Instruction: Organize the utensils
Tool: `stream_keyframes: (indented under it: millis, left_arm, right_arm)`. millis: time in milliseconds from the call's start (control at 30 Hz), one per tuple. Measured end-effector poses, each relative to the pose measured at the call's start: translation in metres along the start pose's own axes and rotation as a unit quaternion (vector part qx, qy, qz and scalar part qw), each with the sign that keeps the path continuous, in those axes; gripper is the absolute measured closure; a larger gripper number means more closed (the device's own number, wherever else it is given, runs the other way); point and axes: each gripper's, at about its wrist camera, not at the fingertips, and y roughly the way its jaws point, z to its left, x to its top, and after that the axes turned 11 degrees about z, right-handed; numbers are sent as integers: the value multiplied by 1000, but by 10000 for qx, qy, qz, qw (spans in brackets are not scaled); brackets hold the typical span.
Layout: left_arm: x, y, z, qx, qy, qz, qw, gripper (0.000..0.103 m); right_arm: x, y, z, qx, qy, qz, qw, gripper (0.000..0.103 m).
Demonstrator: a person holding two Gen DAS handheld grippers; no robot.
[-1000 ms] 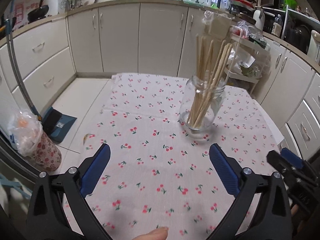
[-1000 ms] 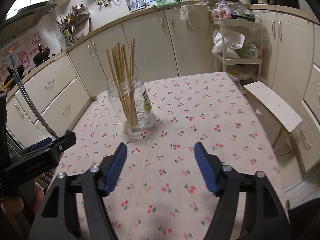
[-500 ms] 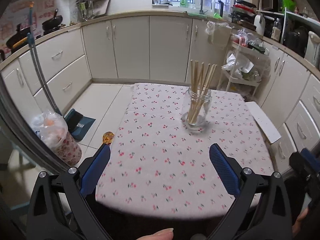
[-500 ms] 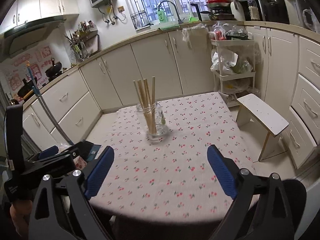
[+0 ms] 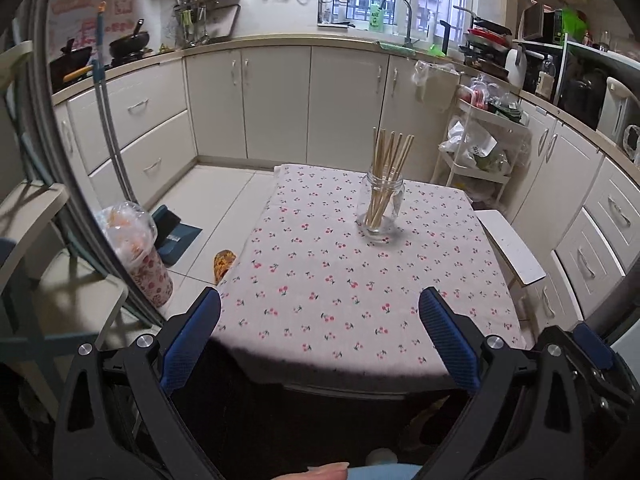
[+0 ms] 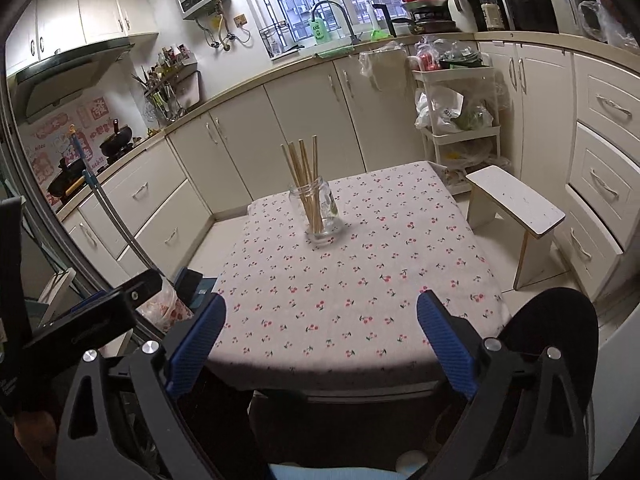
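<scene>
Two grippers, both empty. Left wrist view: left gripper (image 5: pixel 319 324) jaws spread wide, well back from table (image 5: pixel 360 300); chopsticks (image 5: pixel 386 176) stand bundled in glass jar (image 5: pixel 380 210). Right wrist view: right gripper (image 6: pixel 321 328) jaws likewise wide apart, off the table. No loose utensils visible; task looks finished.
</scene>
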Motion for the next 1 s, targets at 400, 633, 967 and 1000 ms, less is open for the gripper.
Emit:
stream_keyframes:
  millis: [400,633,967,1000]
  left_arm:
    - [-12,-25,4,29,72,-146,9999,8]
    - [-11,-35,7,16,43,-248,9997,8]
    - [-15,-42,11,38,27,-259,9997,8]
    - [-15,-42,12,30,33,-255,9997,8]
  right_arm:
    - [-4,-15,9,2,-134,-106,9999,9]
    - [-8,-23,15,-8,-194,-142,9997,8]
    - [-10,-29,20,-16,-235,-169,9996,7]
    - [-10,-29,20,-20,-239,-169,9996,7]
